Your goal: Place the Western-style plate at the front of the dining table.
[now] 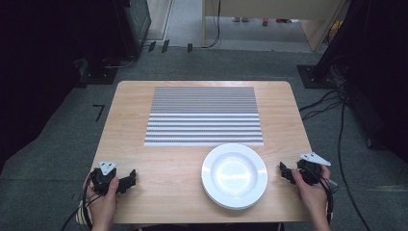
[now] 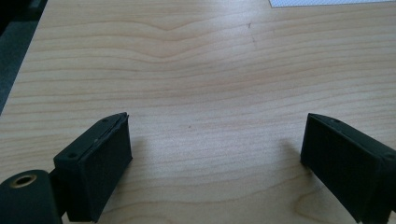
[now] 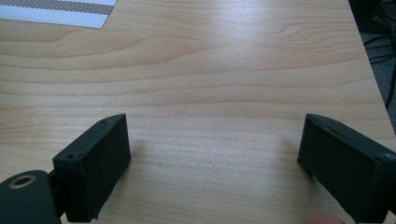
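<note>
- A white plate [image 1: 234, 175] sits on the wooden surface [image 1: 163, 168] at about 5 o'clock, just below a striped mat [image 1: 204, 115].
- Left gripper [image 1: 129, 180] rests at 8 o'clock, fingers [image 2: 100, 163] spread wide, holding nothing.
- Right gripper [image 1: 286, 172] rests at 4 o'clock beside the plate, fingers [image 3: 100, 161] wide apart, empty.

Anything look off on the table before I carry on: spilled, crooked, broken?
Nothing stands out. The white plate sits flat and looks empty and whole, just in front of the striped mat, which lies square to the table. The left tongs and right tongs are open, holding nothing.
</note>
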`<act>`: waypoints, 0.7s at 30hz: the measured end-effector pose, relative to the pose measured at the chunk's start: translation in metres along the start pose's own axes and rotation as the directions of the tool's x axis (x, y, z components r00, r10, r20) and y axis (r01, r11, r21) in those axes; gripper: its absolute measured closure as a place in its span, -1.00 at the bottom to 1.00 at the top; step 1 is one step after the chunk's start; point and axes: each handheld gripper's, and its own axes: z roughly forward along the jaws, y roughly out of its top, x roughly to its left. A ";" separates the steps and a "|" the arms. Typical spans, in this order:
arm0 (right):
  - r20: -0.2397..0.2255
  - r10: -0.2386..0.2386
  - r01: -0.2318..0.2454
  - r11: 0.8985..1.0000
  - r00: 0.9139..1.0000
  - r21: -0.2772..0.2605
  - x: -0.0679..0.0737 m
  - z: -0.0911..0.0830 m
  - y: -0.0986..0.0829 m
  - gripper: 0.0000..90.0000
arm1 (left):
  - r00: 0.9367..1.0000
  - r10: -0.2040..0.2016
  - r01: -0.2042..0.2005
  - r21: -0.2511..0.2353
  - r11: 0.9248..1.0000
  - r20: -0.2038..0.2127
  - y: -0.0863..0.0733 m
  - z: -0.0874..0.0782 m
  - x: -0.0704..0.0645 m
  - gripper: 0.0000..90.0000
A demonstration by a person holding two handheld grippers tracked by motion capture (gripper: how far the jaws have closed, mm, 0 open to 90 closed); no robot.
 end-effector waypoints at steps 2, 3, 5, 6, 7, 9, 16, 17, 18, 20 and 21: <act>0.000 0.000 0.000 1.000 1.000 0.000 0.000 0.000 0.000 -0.80 | 1.000 -0.002 0.002 0.003 1.000 -0.004 0.000 0.000 0.000 -0.81; -0.001 0.001 -0.001 1.000 1.000 0.001 0.000 0.000 0.000 -0.80 | 1.000 -0.006 0.006 0.003 1.000 -0.007 0.000 0.000 -0.001 -0.81; -0.006 -0.001 0.001 1.000 1.000 0.002 -0.001 0.000 0.000 -0.80 | 1.000 -0.012 0.012 0.001 1.000 0.009 0.001 0.000 -0.003 -0.81; -0.009 0.001 -0.001 1.000 1.000 0.004 -0.001 0.000 0.001 -0.80 | 1.000 -0.012 0.012 0.001 1.000 0.009 0.001 0.000 -0.003 -0.81; -0.010 0.008 -0.008 1.000 1.000 0.004 -0.001 0.000 0.001 -0.80 | 1.000 -0.013 0.013 -0.002 1.000 0.018 0.001 0.000 -0.005 -0.81; -0.013 0.016 -0.016 1.000 1.000 0.007 -0.002 0.000 0.002 -0.80 | 1.000 -0.001 0.001 0.000 1.000 0.030 0.001 0.000 -0.010 -0.81; 0.011 0.013 -0.013 1.000 1.000 0.002 0.002 0.001 0.001 -0.81 | 0.999 0.037 -0.036 -0.012 0.999 0.039 0.007 -0.002 -0.027 -0.81; 0.011 0.013 -0.013 1.000 1.000 0.002 0.002 0.001 0.001 -0.81 | 0.999 0.037 -0.036 -0.012 0.999 0.039 0.007 -0.002 -0.027 -0.81; 0.015 0.016 -0.016 1.000 1.000 0.003 0.002 0.002 0.001 -0.83 | 0.998 0.043 -0.042 -0.021 0.999 0.044 0.011 -0.002 -0.032 -0.81; 0.019 0.018 -0.018 1.000 1.000 0.004 0.003 0.002 0.002 -0.84 | 0.997 0.047 -0.045 -0.029 0.999 0.064 0.017 -0.003 -0.039 -0.81; 0.020 0.018 -0.018 1.000 1.000 0.003 0.003 0.002 0.002 -0.84 | 0.997 0.047 -0.045 -0.029 0.999 0.064 0.017 -0.003 -0.039 -0.81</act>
